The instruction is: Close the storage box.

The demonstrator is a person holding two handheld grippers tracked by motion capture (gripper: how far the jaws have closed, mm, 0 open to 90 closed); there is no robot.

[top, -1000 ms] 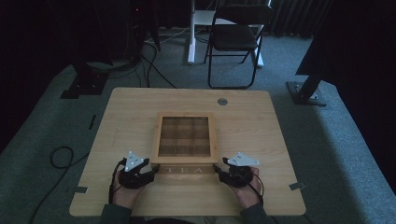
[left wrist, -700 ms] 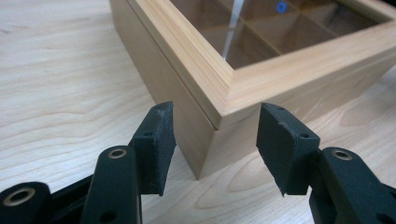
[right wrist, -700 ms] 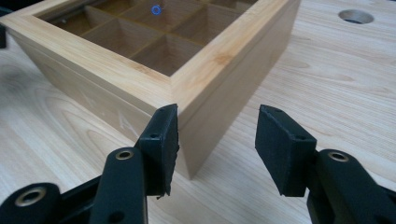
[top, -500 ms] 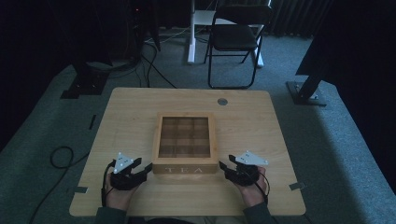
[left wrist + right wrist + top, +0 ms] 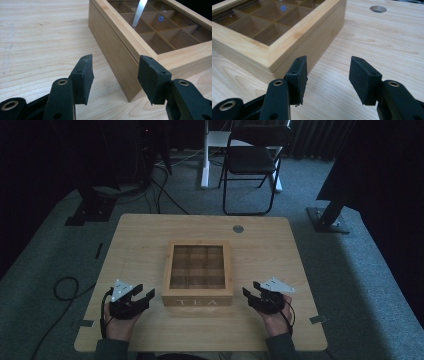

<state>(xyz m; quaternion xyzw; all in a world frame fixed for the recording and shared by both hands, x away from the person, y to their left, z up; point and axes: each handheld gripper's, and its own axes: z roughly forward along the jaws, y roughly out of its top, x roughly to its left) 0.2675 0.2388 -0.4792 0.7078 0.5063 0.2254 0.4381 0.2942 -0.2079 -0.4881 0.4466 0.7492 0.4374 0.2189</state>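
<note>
A wooden tea box (image 5: 199, 273) with a glass lid and the word TEA on its front stands in the middle of the table; its lid is down. Through the glass I see several empty compartments (image 5: 160, 32). My left gripper (image 5: 145, 295) rests on the table just left of the box's front corner (image 5: 131, 96), open, nothing between its fingers (image 5: 83, 77). My right gripper (image 5: 248, 290) sits just right of the box's other front corner (image 5: 272, 70), open too, with bare table between its pads (image 5: 362, 80). Neither gripper touches the box.
The light wooden table (image 5: 140, 240) has a round cable hole (image 5: 238, 228) behind the box. Beyond the table stands a black folding chair (image 5: 252, 162). Cables (image 5: 65, 287) lie on the grey carpet at the left.
Both grippers have moved outward, away from the box's front, and a little toward the near edge. The box has not moved.
</note>
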